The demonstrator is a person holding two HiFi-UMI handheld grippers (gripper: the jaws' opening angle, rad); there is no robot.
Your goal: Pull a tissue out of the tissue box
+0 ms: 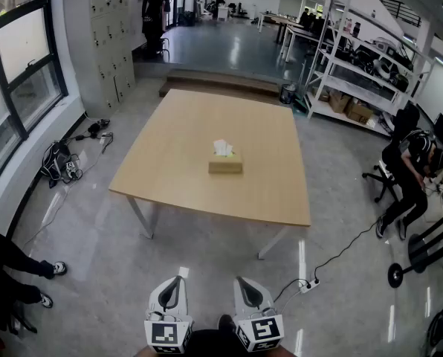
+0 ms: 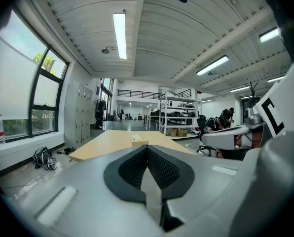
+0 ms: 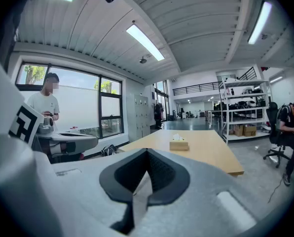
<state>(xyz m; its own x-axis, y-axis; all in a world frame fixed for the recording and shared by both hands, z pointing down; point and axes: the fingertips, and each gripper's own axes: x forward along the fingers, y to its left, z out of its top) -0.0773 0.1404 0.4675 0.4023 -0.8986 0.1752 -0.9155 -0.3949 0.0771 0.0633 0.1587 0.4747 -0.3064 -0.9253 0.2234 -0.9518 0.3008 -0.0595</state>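
A tan tissue box (image 1: 225,164) sits near the middle of the wooden table (image 1: 177,181), with a white tissue (image 1: 223,148) sticking up from its top. Both grippers are held low at the bottom of the head view, well short of the table. My left gripper (image 1: 179,278) is shut with nothing between its jaws. My right gripper (image 1: 238,279) is beside it, also shut and empty. In the left gripper view the tissue box (image 2: 139,142) shows small and far beyond the left gripper (image 2: 147,147). The right gripper view shows the tissue box (image 3: 178,144) far ahead of the right gripper (image 3: 147,151).
A power strip (image 1: 308,285) and its cable lie on the floor by the table's near right corner. A seated person (image 1: 409,171) is at the right, another person's legs (image 1: 17,270) at the left. A bag (image 1: 58,162) lies by the windows. Shelving (image 1: 355,73) stands at the back right.
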